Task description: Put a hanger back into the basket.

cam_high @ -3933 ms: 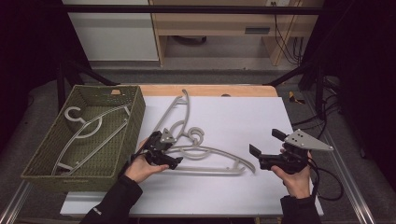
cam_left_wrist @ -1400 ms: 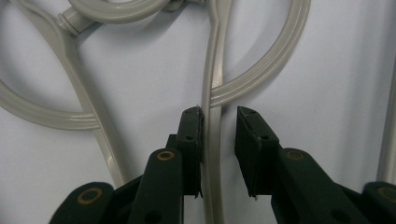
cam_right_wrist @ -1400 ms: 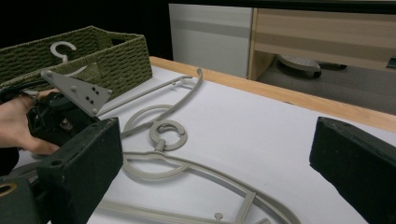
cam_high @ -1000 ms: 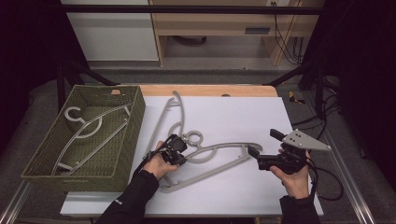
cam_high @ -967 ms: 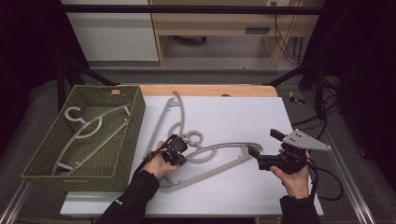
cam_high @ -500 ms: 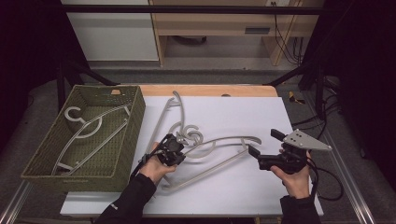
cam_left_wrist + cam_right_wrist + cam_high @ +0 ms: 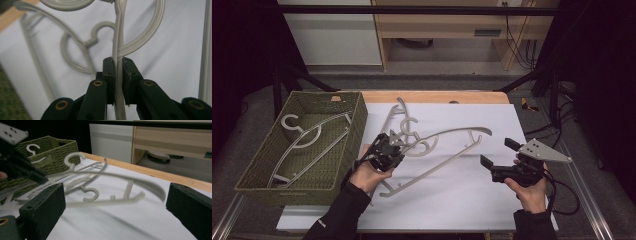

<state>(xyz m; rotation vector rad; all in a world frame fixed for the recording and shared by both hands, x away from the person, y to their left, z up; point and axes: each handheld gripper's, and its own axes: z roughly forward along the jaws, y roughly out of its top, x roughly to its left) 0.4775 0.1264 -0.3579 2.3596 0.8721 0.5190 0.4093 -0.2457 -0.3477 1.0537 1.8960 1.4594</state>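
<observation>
A lab or test room, a white table on a metal frame in the middle, dark black sides, loose cables at the upper right, a plain wooden bench and white cabinet along the top

Right gripper jaws wide apart; grey hanger raised beyond; green basket behind.

L gripper near table's left edge, jaws clamped tight, hand under it, forearm in from bottom edge. R gripper toward right edge, jaws wide apart, held level, pointing left
</observation>
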